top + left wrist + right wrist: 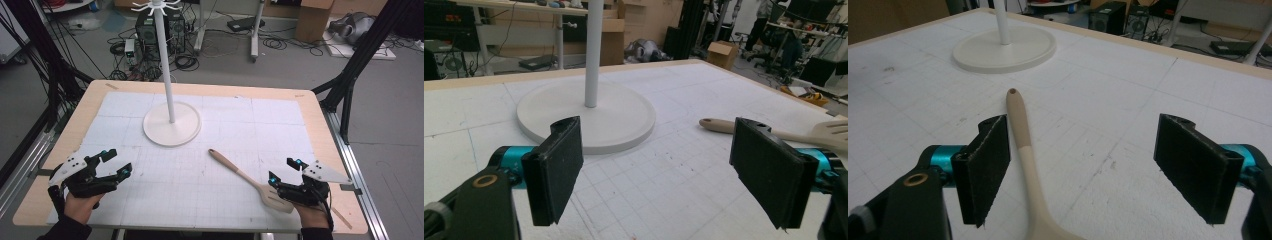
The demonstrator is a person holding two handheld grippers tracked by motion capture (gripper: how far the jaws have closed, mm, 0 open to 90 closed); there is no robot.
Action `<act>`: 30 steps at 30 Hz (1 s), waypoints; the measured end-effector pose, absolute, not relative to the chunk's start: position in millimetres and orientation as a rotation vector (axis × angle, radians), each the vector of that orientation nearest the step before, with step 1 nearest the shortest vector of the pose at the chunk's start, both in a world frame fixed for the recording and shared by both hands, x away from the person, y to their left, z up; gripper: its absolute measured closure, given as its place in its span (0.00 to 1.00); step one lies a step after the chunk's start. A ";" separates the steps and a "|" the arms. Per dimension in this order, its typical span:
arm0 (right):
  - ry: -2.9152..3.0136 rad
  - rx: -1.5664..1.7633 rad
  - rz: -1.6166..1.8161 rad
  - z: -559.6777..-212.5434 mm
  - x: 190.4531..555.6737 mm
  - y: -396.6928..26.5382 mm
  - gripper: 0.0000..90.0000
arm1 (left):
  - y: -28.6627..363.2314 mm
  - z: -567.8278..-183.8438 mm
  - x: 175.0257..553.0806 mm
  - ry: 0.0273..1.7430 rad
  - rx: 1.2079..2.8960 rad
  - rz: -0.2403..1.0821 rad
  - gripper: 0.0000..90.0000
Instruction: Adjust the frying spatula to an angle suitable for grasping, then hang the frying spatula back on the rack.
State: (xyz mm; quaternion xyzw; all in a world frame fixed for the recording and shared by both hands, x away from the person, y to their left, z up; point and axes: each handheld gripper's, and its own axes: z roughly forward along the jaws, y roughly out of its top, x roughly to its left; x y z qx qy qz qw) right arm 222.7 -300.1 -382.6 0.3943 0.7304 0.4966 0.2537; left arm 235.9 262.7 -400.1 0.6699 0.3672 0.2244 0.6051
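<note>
A: The tabletop (310, 125) carries a white hook stand (171, 125); the wooden spatula (250, 182) lies at its right front, handle pointing toward the stand.

B: Both tongs gape empty. The right tongs (1083, 175) should likely shift sideways, centre the handle, then close. The left tongs (669, 170) wait.

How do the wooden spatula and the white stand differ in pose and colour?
The wooden spatula lies flat on the mat, tan, its slotted blade beside the right gripper. The white stand rises upright from a round base, farther back. The spatula is slim throughout; the stand spreads wide at its base. Both rest free of the grippers.
</note>
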 end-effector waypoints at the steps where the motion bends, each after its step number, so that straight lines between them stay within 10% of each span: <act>1: 1.978 1.069 1.350 -382.2 222.7 -300.3 0.23 | 262.3 -399.9 236.1 0.847 1.550 0.518 0.24; 19: 2.136 1.029 1.225 -386.6 241.3 -281.6 0.21 | 261.2 -401.3 237.8 0.843 1.565 0.512 0.25; 30: 2.455 0.909 0.994 -402.8 258.1 -258.0 0.41 | 257.2 -401.3 236.8 0.841 1.579 0.510 0.25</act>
